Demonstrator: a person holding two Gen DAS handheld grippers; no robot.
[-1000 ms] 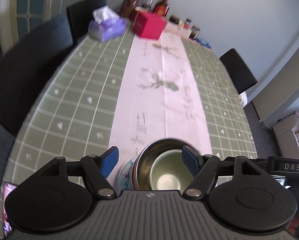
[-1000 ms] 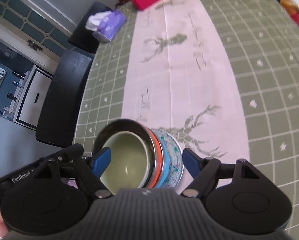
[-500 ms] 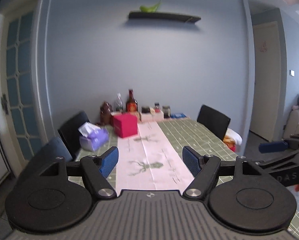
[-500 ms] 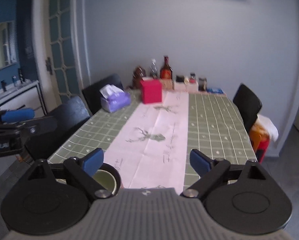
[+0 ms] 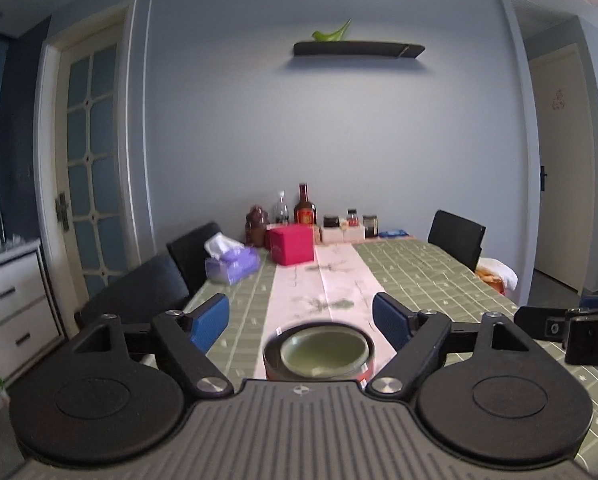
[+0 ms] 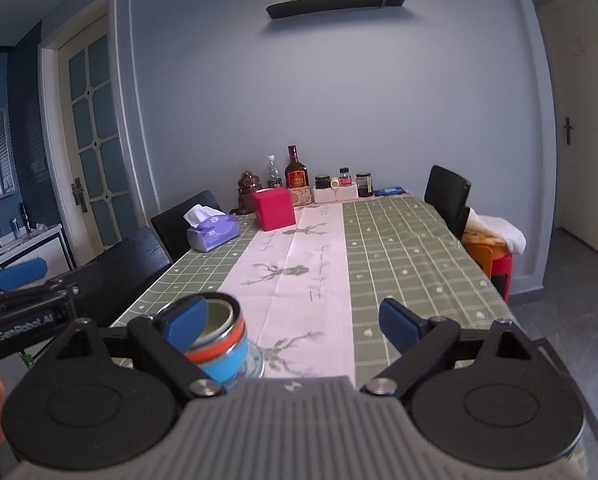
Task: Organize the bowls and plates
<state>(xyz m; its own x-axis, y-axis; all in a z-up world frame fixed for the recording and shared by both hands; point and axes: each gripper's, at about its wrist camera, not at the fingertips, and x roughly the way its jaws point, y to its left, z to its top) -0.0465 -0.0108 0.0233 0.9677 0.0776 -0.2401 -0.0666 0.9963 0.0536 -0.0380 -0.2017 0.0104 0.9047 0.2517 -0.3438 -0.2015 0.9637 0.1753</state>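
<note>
A stack of bowls [image 5: 319, 356] stands at the near end of the table: a pale green bowl nested in a metal bowl with orange and blue bands, on a patterned plate [image 6: 253, 362]. The stack also shows in the right wrist view [image 6: 219, 344]. My left gripper [image 5: 301, 320] is open and empty, just behind and above the stack. My right gripper [image 6: 295, 322] is open and empty, to the right of the stack, its left fingertip [image 6: 187, 322] in front of the bowl rim. Neither gripper touches the stack.
The long table [image 6: 399, 248] has a green checked cloth and a pink runner. A red box [image 6: 273, 210], a purple tissue box [image 6: 213, 232] and bottles and jars [image 6: 297, 176] stand at the far end. Black chairs [image 6: 127, 268] line both sides.
Both grippers pulled back and tilted up from looking down into the bowls to looking level along the table. The stack stayed where it was.
</note>
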